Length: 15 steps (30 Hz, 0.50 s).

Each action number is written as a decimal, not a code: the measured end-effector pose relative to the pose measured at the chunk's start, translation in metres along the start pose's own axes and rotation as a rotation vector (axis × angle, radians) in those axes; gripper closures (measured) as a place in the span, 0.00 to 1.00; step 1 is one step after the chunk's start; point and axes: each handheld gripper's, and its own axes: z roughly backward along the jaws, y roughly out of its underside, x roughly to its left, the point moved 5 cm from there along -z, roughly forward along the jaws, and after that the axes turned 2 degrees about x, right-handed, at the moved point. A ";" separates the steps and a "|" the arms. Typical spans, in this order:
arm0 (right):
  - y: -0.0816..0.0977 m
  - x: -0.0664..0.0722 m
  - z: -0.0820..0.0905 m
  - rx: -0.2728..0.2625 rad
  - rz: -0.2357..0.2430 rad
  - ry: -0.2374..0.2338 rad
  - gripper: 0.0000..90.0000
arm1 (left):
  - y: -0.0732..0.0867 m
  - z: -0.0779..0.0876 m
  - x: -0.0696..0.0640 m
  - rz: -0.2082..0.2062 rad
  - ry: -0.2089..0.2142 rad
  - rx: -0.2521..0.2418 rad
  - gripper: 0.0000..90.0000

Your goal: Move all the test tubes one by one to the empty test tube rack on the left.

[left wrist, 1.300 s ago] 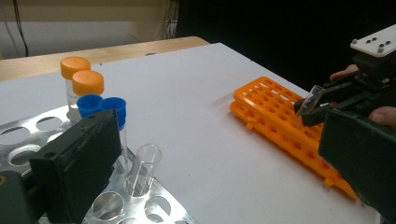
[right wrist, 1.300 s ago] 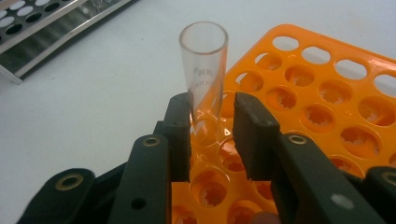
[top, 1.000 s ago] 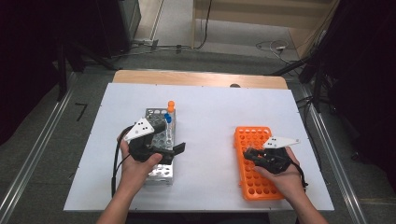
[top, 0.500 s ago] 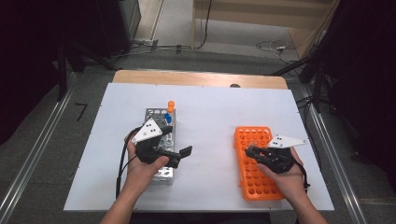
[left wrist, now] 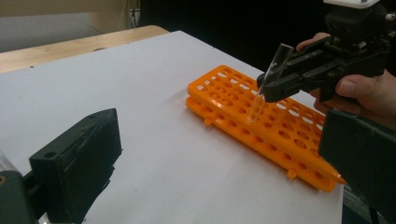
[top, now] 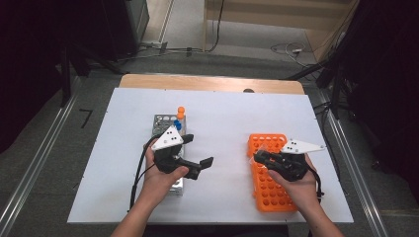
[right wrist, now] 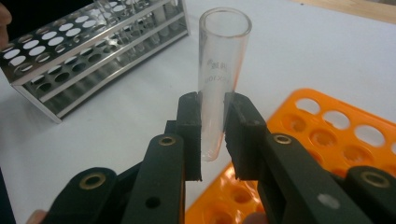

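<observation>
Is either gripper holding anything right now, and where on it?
The right gripper clamps a clear test tube near its lower end, open mouth up. The left gripper is open, holding nothing.

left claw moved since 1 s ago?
Yes. The left claw has shifted rightward, away from the metal rack toward the orange rack.

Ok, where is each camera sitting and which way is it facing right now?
High view: above the person's side, looking forward and down on the white table; forearms, left gripper, right gripper.
Left gripper view: rides the left gripper, across to the orange rack; own open jaws.
Right gripper view: along jaws shut on the clear tube, toward the metal rack.
All share the orange rack.
</observation>
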 end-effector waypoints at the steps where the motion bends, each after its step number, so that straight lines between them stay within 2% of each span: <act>1: -0.003 0.002 -0.002 -0.002 0.006 -0.008 0.82 | 0.000 -0.001 -0.001 -0.003 0.003 0.003 0.00; 6: -0.015 0.016 -0.013 0.002 0.031 -0.040 0.82 | -0.001 -0.007 -0.006 -0.013 0.018 0.009 0.02; 9: -0.019 0.024 -0.020 0.010 0.044 -0.059 0.82 | -0.001 -0.010 -0.008 -0.019 0.000 0.016 0.06; 11: -0.022 0.029 -0.025 0.013 0.052 -0.072 0.82 | -0.001 -0.012 -0.010 -0.014 -0.010 0.015 0.12; 15: -0.026 0.038 -0.032 0.017 0.064 -0.099 0.82 | -0.002 -0.015 -0.015 -0.018 -0.004 0.006 0.26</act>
